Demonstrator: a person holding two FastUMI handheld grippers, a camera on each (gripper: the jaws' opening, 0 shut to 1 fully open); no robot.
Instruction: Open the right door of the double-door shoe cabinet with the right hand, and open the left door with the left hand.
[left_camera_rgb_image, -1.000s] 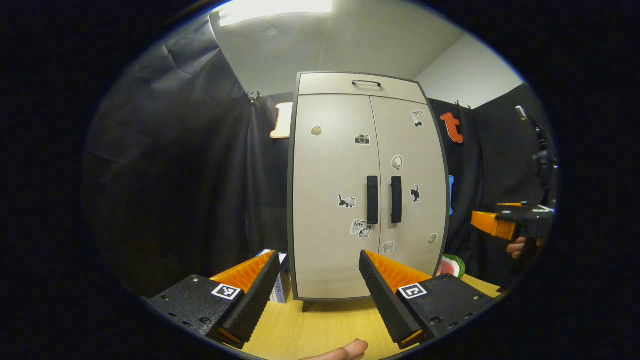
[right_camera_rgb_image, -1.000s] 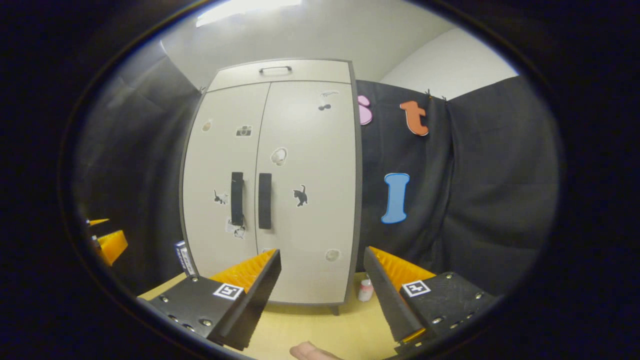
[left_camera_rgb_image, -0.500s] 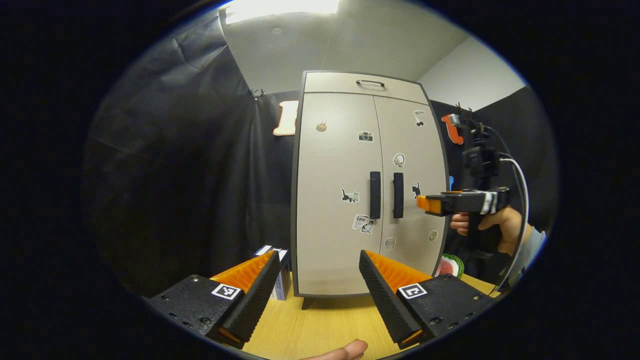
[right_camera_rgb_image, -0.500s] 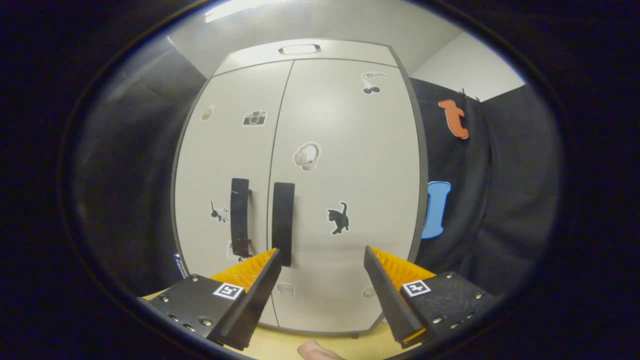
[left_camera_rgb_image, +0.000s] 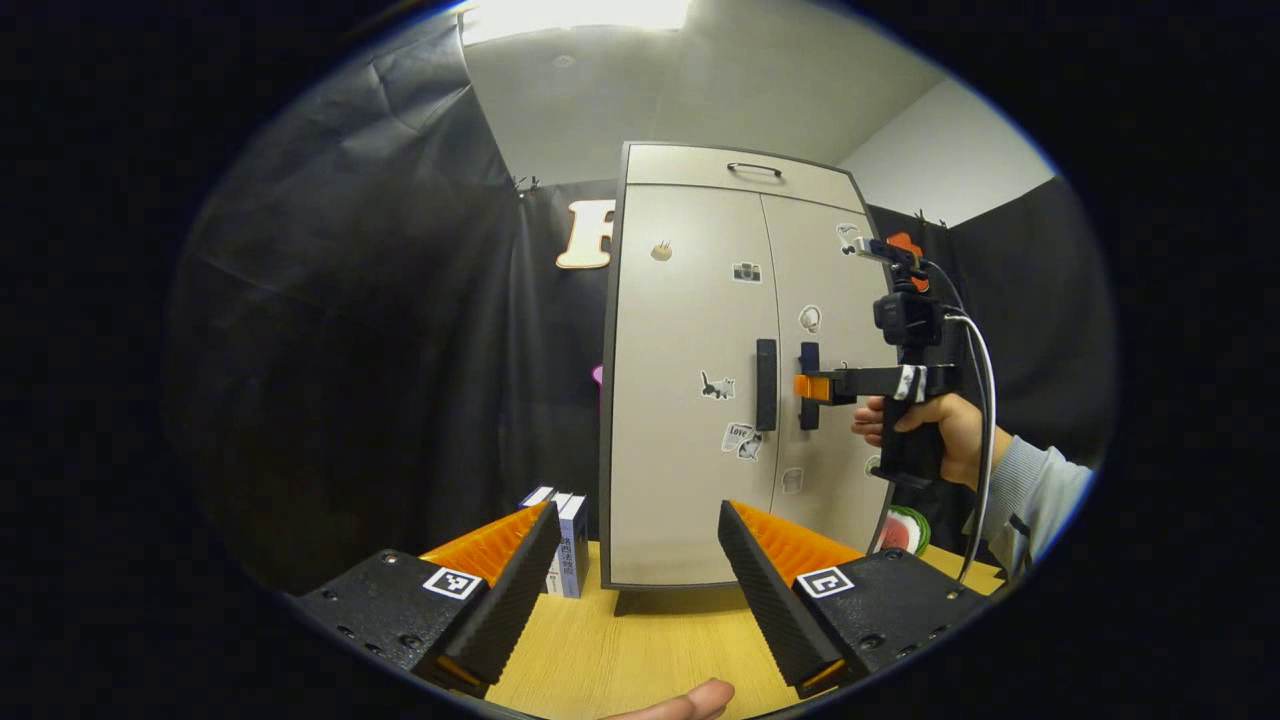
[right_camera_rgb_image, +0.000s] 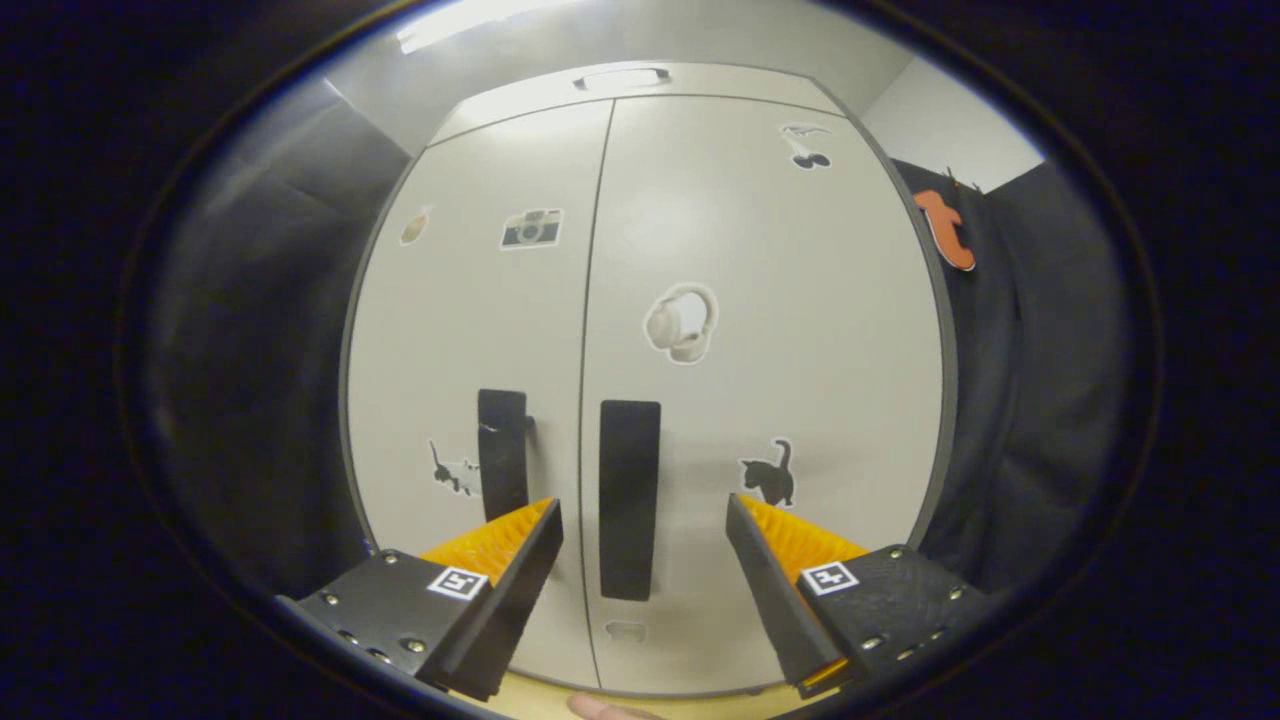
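Step 1, R door approach. Your right tongs (right_camera_rgb_image: 645, 545) are spread wide, nothing gripped; R handle (right_camera_rgb_image: 629, 498) sits dead ahead between the fingers, not touched yet. Next: push in till the fingers flank it, close, pull out. Left tongs (left_camera_rgb_image: 640, 545) also agape, hanging back over the worktop (left_camera_rgb_image: 640, 640); L handle (left_camera_rgb_image: 766, 384) is up ahead, well apart. Both doors shut.

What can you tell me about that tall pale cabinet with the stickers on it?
The shoe cabinet is tall and beige with a dark frame, standing upright on short feet on a wooden table. Both doors are shut. Each carries a black vertical handle beside the centre seam: left handle, right handle. A narrow top panel has a small handle too. Stickers dot the doors, among them cats, a camera and headphones. The right gripper is open in front of the right handle.
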